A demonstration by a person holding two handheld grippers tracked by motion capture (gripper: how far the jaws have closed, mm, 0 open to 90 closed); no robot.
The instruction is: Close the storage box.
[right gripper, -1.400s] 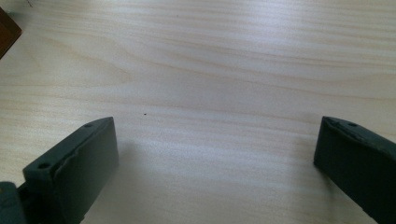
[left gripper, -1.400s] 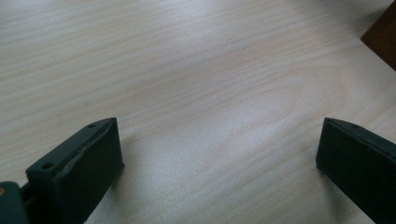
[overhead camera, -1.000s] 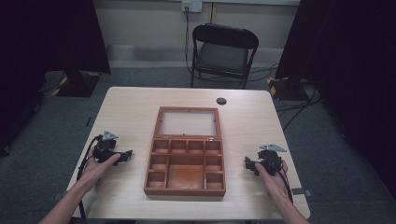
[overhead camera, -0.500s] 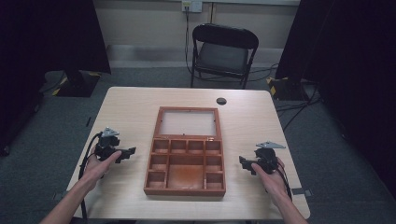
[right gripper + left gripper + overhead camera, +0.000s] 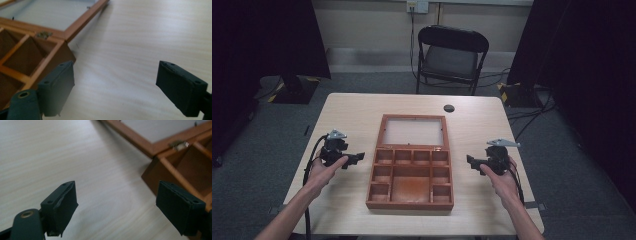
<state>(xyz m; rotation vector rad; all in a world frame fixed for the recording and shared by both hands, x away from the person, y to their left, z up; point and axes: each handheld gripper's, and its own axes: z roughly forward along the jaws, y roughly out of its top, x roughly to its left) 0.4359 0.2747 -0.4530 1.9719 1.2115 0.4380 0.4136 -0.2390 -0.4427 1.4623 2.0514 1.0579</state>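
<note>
Open wooden box (image 5: 410, 167) mid-table, flanked by two empty grippers.

Light wood table (image 5: 362, 107), box centred on it, long axis running away from the person, glass-paned lid (image 5: 414, 131) laid flat at the far end, compartments near. Left gripper (image 5: 358, 159) just off the box's left wall, aimed inward toward it; right gripper (image 5: 471, 161) just off the right wall, likewise aimed inward. Both about level with the top row of compartments, near the hinge line, roughly equally close, not touching. Jaws spread wide on both, nothing between them: left gripper view (image 5: 115, 210) shows bare tabletop plus box corner; right gripper view (image 5: 115, 88) the same, mirrored. Likely next: lid corners from both sides.
</note>
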